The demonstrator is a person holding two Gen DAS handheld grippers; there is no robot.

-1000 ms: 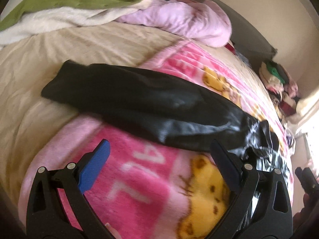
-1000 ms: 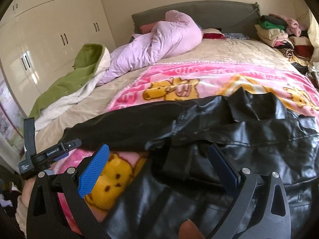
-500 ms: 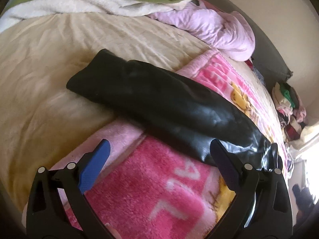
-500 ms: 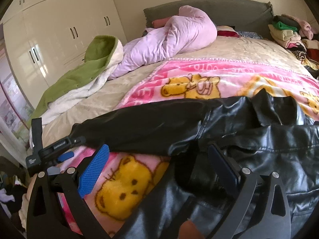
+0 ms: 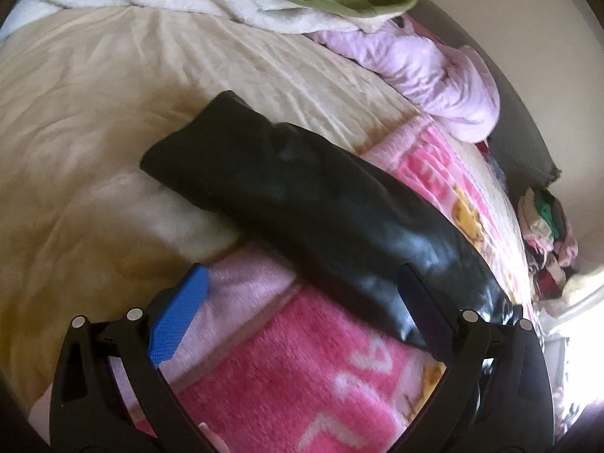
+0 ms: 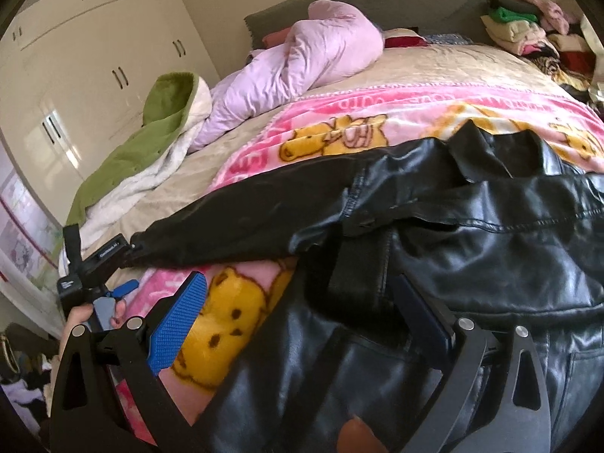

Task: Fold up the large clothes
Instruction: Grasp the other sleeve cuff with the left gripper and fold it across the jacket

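A black leather jacket (image 6: 472,249) lies spread on a pink cartoon blanket (image 6: 377,120) on the bed. One sleeve (image 5: 302,204) stretches out to the left, its cuff resting on the beige bedcover (image 5: 113,94). My left gripper (image 5: 302,290) hovers open just above the blanket, near the sleeve's upper part. My right gripper (image 6: 298,298) is open over the jacket's front panel, holding nothing. In the right wrist view the left gripper (image 6: 94,268) shows at the sleeve's cuff end, held by a hand.
A lilac quilted coat (image 6: 302,60) and a green fleece-lined garment (image 6: 151,139) lie at the bed's far left. A grey headboard (image 6: 377,3) backs the bed. Stacked folded clothes (image 6: 528,30) sit at the far right. White wardrobes (image 6: 94,75) line the left wall.
My left gripper has moved left along the sleeve toward its cuff, bringing more beige bedcover into view. The right gripper has shifted slightly over the jacket. Both stay open.
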